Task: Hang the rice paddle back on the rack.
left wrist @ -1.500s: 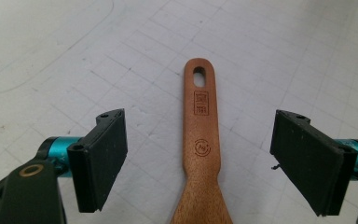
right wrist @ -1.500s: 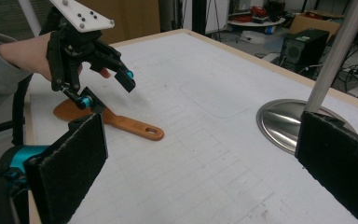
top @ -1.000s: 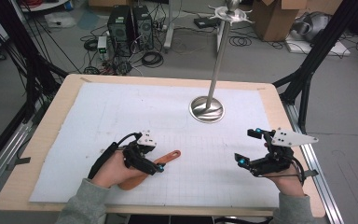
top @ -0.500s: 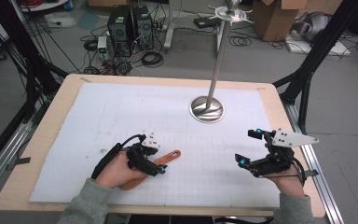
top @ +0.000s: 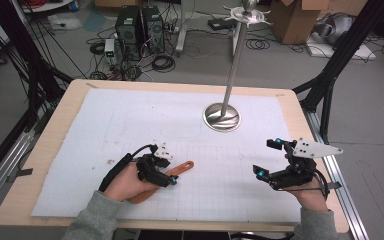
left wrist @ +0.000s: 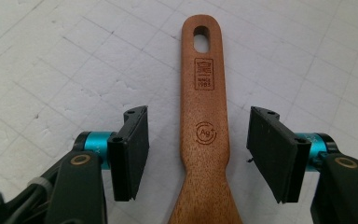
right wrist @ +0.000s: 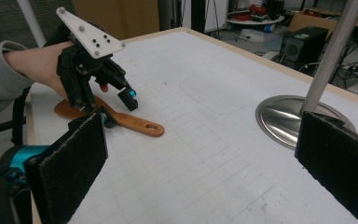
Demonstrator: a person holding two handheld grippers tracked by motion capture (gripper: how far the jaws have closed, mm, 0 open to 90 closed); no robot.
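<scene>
While the desk (top: pixel 300 107) carried a white gridded sheet (top: pixel 130 115) over its pale wooden top, grey floor behind it held computer towers (top: pixel 137 25), cables and cardboard boxes (top: pixel 295 17). A steel stand (top: pixel 222 116) stood on the sheet's far side. The wooden spatula (left wrist: pixel 204 116) lay flat near the front edge, its handle between the left tongs (left wrist: pixel 193 156), whose jaws had just been closing without touching it. The right tongs (top: pixel 270 157) hovered wide open, empty.
</scene>
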